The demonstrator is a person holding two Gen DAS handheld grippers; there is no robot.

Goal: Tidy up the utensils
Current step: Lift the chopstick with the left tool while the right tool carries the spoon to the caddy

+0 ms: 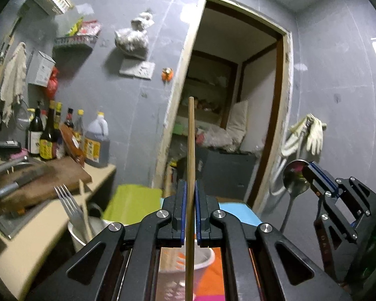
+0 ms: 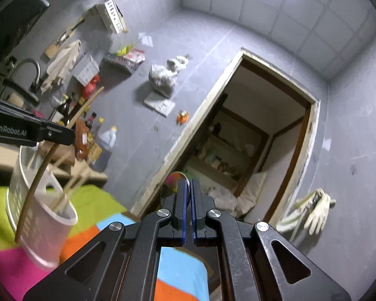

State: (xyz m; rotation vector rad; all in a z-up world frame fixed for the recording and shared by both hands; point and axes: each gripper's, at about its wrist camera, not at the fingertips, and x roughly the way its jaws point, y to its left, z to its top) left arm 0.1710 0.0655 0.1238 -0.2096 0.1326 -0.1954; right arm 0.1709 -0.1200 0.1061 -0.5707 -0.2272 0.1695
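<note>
My left gripper [image 1: 190,185] is shut on a wooden chopstick [image 1: 191,135] that stands upright above a white utensil holder [image 1: 200,258]. A metal cup [image 1: 75,233] at the left holds a fork [image 1: 69,200] and a wooden utensil. My right gripper [image 2: 188,184] is shut on a metal spoon [image 2: 171,183], whose bowl sticks up past the pads; the spoon also shows in the left wrist view [image 1: 294,175]. In the right wrist view the left gripper [image 2: 70,136] holds the chopstick [image 2: 41,168] over the white holder [image 2: 37,215], which has several chopsticks inside.
A multicoloured mat [image 2: 180,266] covers the surface below. A counter [image 1: 32,228] at the left carries a cutting board [image 1: 45,183] with a knife and several sauce bottles [image 1: 47,135]. A doorway [image 1: 238,100] is ahead. Gloves [image 1: 310,135] hang on the right wall.
</note>
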